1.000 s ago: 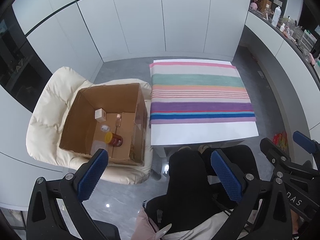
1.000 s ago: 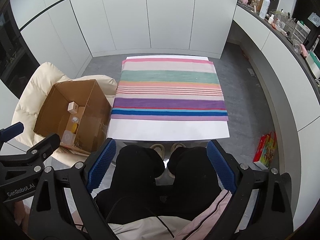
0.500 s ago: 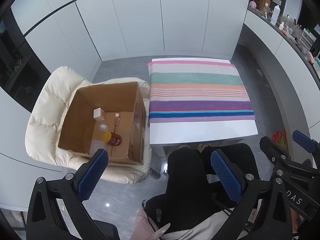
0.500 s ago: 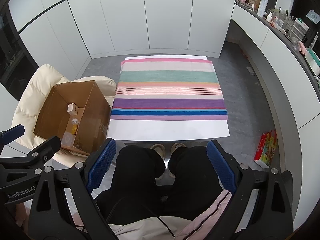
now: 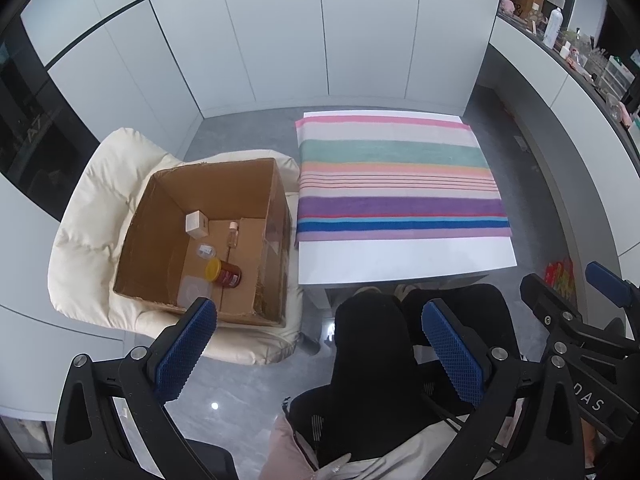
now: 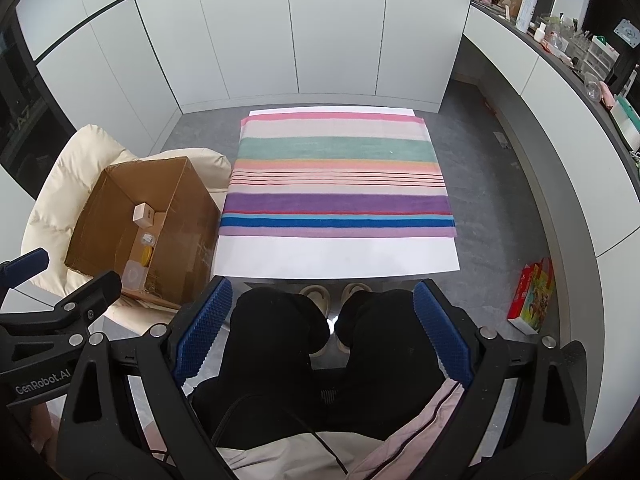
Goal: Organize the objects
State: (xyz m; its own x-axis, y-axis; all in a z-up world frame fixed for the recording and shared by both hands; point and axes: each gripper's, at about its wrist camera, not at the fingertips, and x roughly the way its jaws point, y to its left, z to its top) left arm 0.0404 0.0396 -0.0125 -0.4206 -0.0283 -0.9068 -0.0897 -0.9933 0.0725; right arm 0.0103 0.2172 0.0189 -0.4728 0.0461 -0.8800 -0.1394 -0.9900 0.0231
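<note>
An open cardboard box (image 5: 276, 184) sits on a cream chair at the left. Inside lie a red jar with a yellow lid (image 5: 224, 273), a small clear bottle (image 5: 233, 234), a small white box (image 5: 196, 224), a small clear packet (image 5: 205, 250) and a clear lidded container (image 5: 195, 291). The box also shows in the right wrist view (image 6: 188, 216). My left gripper (image 5: 320, 344) is open and empty, high above the floor, near the box. My right gripper (image 6: 322, 326) is open and empty above the person's knees.
A white table (image 6: 336, 258) with a striped cloth (image 6: 340, 172) stands ahead. The cream chair (image 5: 100, 200) holds the box. A colourful carton (image 6: 534, 292) stands on the floor at the right. A cluttered counter (image 6: 560, 40) runs along the right wall.
Both views have shifted slightly; the box and table sit a little further left in the left wrist view. Both grippers stay open and empty.
</note>
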